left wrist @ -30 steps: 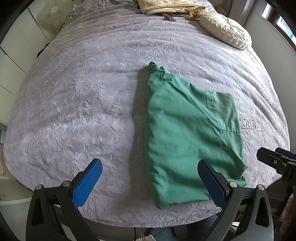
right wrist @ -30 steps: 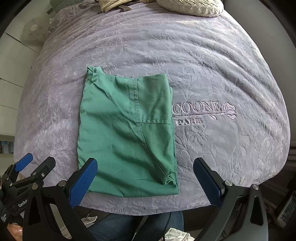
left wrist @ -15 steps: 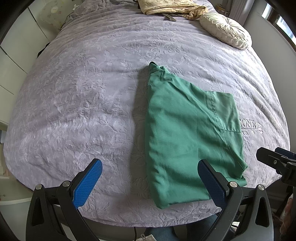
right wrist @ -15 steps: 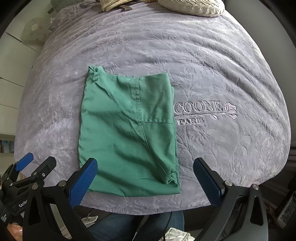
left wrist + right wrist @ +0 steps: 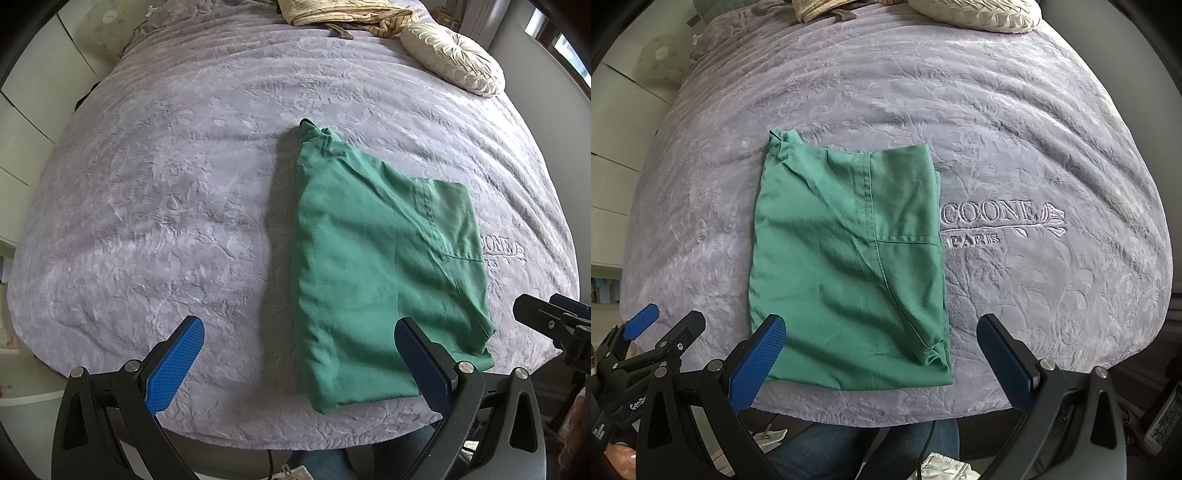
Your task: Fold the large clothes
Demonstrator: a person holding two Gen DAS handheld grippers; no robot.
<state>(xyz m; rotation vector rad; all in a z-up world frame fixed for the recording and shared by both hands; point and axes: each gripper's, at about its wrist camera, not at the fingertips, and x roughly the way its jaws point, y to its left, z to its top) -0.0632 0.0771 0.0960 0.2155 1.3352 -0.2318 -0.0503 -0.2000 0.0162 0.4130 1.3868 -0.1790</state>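
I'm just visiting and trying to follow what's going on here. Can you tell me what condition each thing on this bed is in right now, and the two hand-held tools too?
Green cotton garment: folded into a narrow rectangle, lying flat.
Lilac embossed bedspread: spread out beneath it.
Cream pleated round cushion: resting at the far edge.
Left tool: open, empty.
Right tool: open, empty.

Each tool [image 5: 299, 360] [image 5: 882, 356] has black angular arms, silver screws, blue dimpled pads [image 5: 173, 369]; jeans [image 5: 857, 448] below.
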